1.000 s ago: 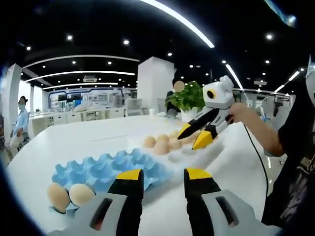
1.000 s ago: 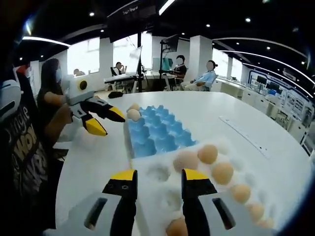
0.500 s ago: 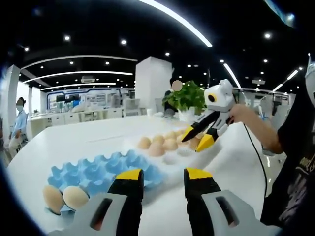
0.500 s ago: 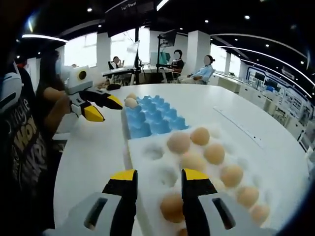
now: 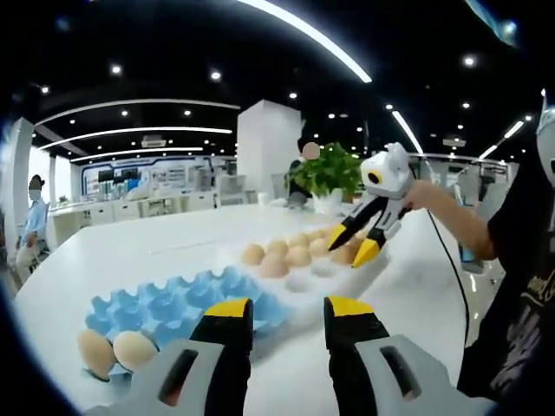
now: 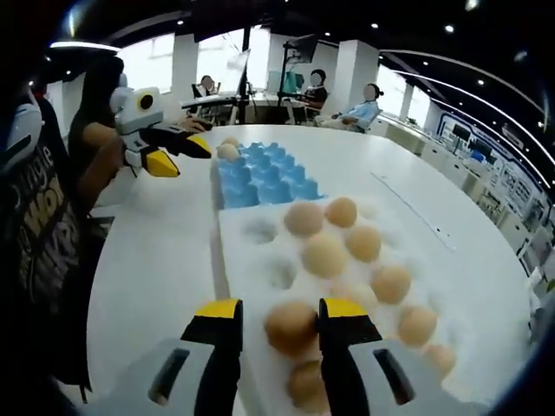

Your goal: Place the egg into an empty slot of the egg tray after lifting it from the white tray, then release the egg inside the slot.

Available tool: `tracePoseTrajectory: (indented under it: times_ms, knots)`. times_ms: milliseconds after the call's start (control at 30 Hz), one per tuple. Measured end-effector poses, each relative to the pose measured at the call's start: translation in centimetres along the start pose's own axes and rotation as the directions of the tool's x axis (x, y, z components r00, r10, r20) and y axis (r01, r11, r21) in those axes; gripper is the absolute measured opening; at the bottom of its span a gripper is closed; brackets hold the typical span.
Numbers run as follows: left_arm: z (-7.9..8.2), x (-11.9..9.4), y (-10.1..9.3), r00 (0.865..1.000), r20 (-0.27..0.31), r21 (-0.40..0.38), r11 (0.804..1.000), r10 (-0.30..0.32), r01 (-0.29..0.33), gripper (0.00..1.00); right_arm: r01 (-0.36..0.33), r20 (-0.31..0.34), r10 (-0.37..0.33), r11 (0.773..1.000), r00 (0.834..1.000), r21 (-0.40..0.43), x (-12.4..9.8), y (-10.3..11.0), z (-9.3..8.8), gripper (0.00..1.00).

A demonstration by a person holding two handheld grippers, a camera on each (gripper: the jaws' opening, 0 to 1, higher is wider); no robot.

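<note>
Left gripper (image 5: 286, 314) jaws apart, empty, above table (image 5: 156, 247). Blue egg tray (image 5: 186, 299) ahead, two eggs (image 5: 114, 351) at near-left corner. Right gripper (image 5: 351, 244) over white tray eggs (image 5: 290, 254).

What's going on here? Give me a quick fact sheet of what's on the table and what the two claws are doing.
surface: white table
blue egg tray: mostly empty slots, two eggs at one end
white tray: holds many brown eggs
right gripper: open, jaws on either side of an egg in the white tray
left gripper: open, holds nothing, near the blue egg tray
</note>
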State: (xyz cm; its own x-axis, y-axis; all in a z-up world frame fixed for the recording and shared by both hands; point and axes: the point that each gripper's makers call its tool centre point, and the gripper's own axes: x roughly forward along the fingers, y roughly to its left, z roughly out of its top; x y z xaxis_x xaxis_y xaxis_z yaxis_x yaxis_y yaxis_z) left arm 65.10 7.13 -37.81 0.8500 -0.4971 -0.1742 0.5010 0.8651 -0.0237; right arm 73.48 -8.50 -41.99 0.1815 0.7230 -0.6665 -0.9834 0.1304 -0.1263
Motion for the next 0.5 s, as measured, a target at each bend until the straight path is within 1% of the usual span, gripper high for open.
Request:
tracePoseTrajectory:
  times_ms: [67,100,167,200,233,267,333,400,433,500]
  knots:
    - [0.0,0.0,0.0,1.000,0.000,-0.001,1.000,0.000,0.000,0.33,-0.011,0.007,0.011,1.000,1.000,0.009,-0.1,-0.1,0.0,0.36]
    - [0.0,0.0,0.0,1.000,0.000,-0.001,1.000,-0.002,0.002,0.33,-0.025,-0.014,0.025,1.000,1.000,-0.004,-0.2,0.1,-0.4,0.36]
    - [-0.1,0.0,0.0,1.000,-0.001,-0.001,1.000,-0.002,0.002,0.33,-0.040,-0.024,0.040,0.999,0.999,-0.009,-0.5,-0.1,-0.5,0.35]
    - [-0.1,0.1,0.0,1.000,-0.001,-0.001,1.000,-0.003,0.003,0.33,-0.064,-0.048,0.064,0.998,0.997,0.018,-0.5,-0.2,-1.0,0.35]
    - [-0.1,0.1,0.0,1.000,-0.001,-0.002,1.000,-0.004,0.004,0.33,-0.082,-0.048,0.084,0.996,0.995,0.042,-0.5,0.0,-1.1,0.34]
    - [-0.1,0.1,0.0,1.000,0.000,-0.002,1.000,-0.005,0.005,0.33,-0.078,-0.040,0.080,0.996,0.996,0.039,-0.3,-0.3,-0.9,0.34]
    - [-0.1,0.1,0.0,1.000,0.000,-0.002,1.000,-0.005,0.005,0.33,-0.095,-0.045,0.099,0.993,0.994,0.074,-0.1,-0.4,-1.1,0.34]
    - [-0.1,0.2,0.0,1.000,0.003,-0.005,1.000,-0.005,0.005,0.33,-0.110,-0.039,0.114,0.990,0.993,0.088,0.0,-0.4,-1.1,0.34]
    - [-0.1,0.2,-0.1,1.000,0.005,-0.005,1.000,-0.007,0.007,0.33,-0.123,-0.027,0.127,0.986,0.992,0.115,0.0,-0.4,-1.2,0.34]
    - [-0.1,0.3,-0.3,1.000,0.005,-0.005,1.000,-0.011,0.011,0.33,-0.134,-0.006,0.136,0.984,0.991,0.121,-0.1,-0.6,-1.2,0.33]
